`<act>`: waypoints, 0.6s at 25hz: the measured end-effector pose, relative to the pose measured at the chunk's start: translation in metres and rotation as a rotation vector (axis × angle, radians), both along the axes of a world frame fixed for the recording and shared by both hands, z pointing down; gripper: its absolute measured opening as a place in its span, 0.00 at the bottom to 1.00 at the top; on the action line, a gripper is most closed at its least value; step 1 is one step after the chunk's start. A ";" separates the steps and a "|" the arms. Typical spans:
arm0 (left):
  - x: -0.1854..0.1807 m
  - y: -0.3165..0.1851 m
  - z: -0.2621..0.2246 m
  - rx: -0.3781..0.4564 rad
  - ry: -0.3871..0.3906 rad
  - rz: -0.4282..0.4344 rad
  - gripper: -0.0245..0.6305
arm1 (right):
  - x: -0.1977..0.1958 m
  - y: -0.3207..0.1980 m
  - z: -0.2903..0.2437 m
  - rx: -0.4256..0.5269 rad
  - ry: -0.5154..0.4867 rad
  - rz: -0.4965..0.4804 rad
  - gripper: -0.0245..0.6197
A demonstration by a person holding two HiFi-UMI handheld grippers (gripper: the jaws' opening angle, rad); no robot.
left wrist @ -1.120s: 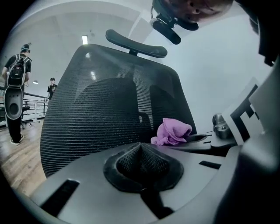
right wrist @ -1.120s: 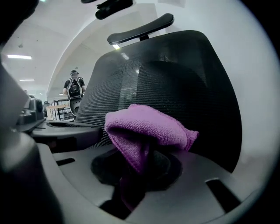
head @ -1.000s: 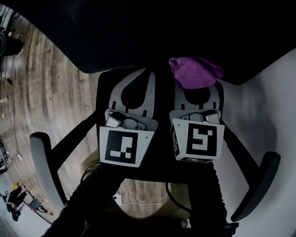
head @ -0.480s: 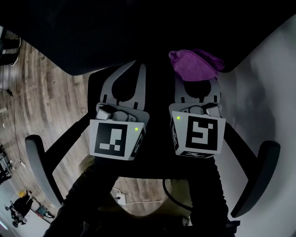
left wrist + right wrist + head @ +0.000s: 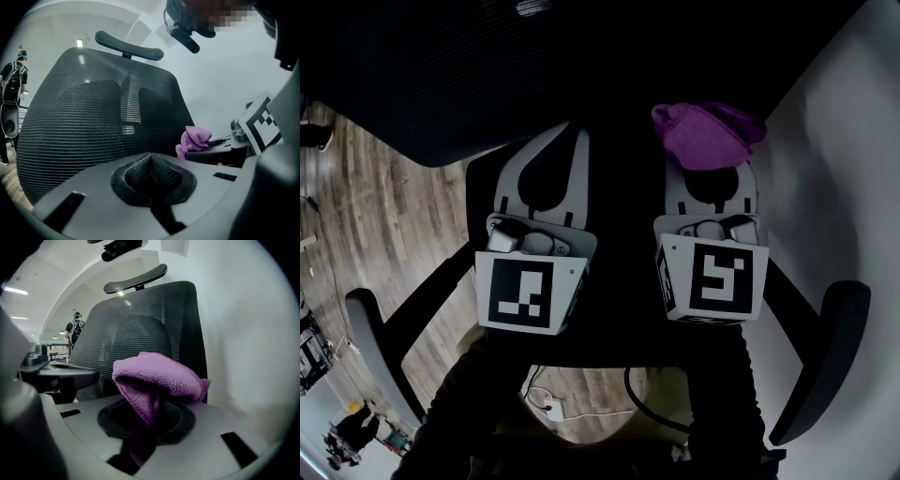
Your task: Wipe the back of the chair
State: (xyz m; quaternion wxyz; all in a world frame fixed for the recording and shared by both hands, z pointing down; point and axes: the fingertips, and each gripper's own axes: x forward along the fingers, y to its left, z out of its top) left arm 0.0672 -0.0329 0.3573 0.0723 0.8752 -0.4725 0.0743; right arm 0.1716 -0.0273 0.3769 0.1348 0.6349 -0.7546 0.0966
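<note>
Behind the black mesh chair back [image 5: 487,75], two grippers side by side, both pointing up at it. On the left side, the left gripper [image 5: 570,136], fingers pressed together with nothing between them, tips close to the lower part of the mesh. Just beside it, the right gripper [image 5: 710,171], fingers clamped on a purple cloth [image 5: 708,131]. Cloth bunched up in a soft lump over the tips, with one fold pinched down between the fingers. Cloth held right up near the mesh, close to the right edge of the chair back; touching or not, hard to tell. Up high on the chair, a curved headrest [image 5: 129,45]. Down low, a black left armrest [image 5: 370,347] and a black right armrest [image 5: 830,356], well apart, one on each side of the grippers. Below on the left, wood floor [image 5: 384,216]; on the right, a plain white wall [image 5: 844,187]. Far off past the chair, a person [image 5: 75,329] standing.
</note>
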 end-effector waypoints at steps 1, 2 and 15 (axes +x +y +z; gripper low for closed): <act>0.001 0.001 0.002 0.003 -0.001 0.002 0.05 | 0.004 0.001 0.000 0.004 0.002 0.005 0.17; 0.003 0.002 0.003 0.005 -0.001 0.004 0.05 | 0.008 0.002 0.001 0.007 0.002 0.013 0.17; 0.007 0.019 0.005 0.010 0.005 0.030 0.05 | 0.047 0.016 0.006 0.013 0.004 0.122 0.17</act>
